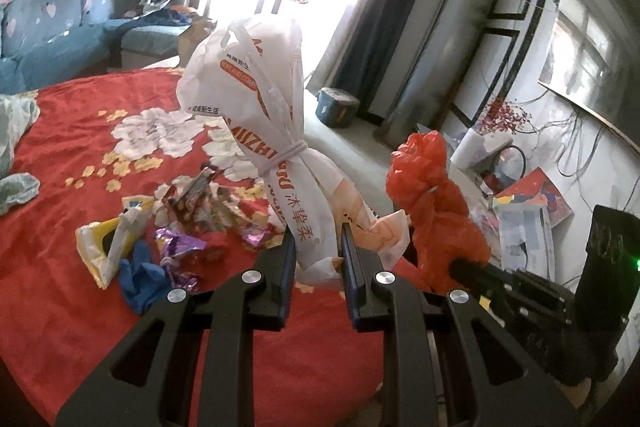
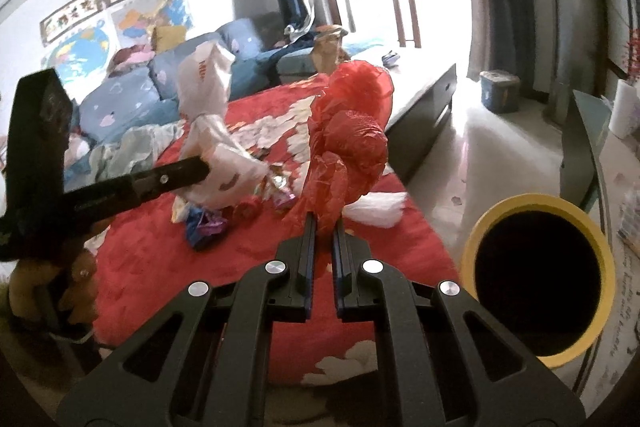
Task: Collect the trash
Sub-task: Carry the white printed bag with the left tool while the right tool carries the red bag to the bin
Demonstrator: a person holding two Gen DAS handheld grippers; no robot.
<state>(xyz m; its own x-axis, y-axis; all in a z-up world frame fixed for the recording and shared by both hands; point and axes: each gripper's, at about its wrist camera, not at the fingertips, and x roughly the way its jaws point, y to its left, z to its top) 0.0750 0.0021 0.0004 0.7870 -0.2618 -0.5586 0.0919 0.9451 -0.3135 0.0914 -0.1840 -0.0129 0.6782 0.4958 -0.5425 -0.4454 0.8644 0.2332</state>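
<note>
Trash in both tongs above the red floral bed.
White printed bag point(image 1: 276, 147), tied with cord, is clamped in the left tongs point(image 1: 318, 247); red plastic bag point(image 2: 348, 147) is pinched in the right tongs point(image 2: 323, 231). Wrappers point(image 1: 188, 223) litter the bed point(image 1: 80, 131); a yellow-rimmed bin point(image 2: 538, 279) stands beside it.

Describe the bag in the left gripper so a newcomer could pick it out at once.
Start at the red flowered blanket. Above its wrapper pile, the left gripper pinches a white bag. Unlike the plain red bag beside it, it carries orange lettering and a white tie round its middle.

Bin mouth point(image 2: 538, 277) unobstructed beside bed point(image 2: 384, 239)
</note>
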